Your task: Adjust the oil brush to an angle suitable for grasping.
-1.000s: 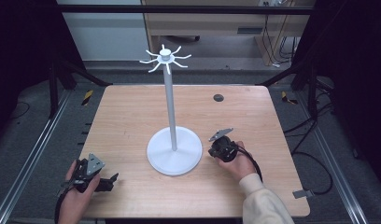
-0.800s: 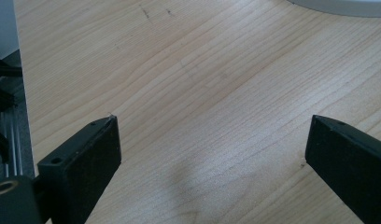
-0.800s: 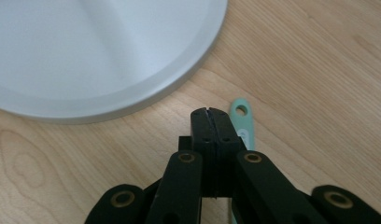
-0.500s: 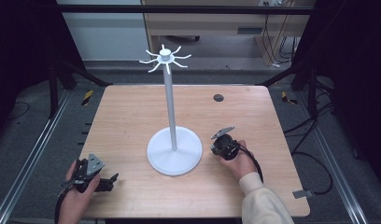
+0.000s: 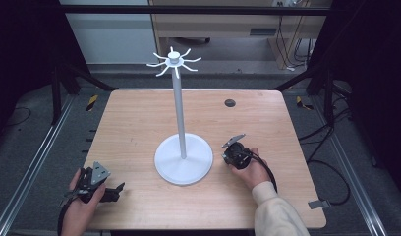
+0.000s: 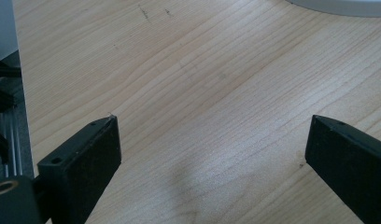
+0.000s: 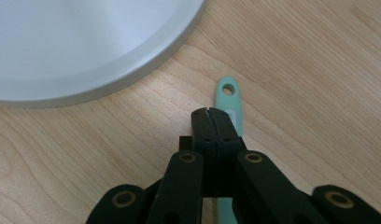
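Observation:
A white stand with a tall pole (image 5: pixel 179 118), curved hooks on top and a round base (image 5: pixel 183 158) rises from the middle of the wooden table (image 5: pixel 139 118). My right gripper (image 5: pixel 234 147) rests on the table just right of the base, its jaws shut together (image 7: pixel 210 112). A thin mint-green strip with a hole at its end (image 7: pixel 228 91) lies on the wood under the jaws, its end poking out beyond them. The edge of the base (image 7: pixel 86 42) is close on the left. My left gripper (image 5: pixel 117 192) stands open at the front left corner, over bare wood (image 6: pixel 212 121).
A small dark disc (image 5: pixel 230 103) sits on the table at the back right. Metal rails (image 5: pixel 36 162) run along both sides of the table, with cables on the floor at the right. A corner of the stand's base (image 6: pixel 338 5) shows in the left gripper view.

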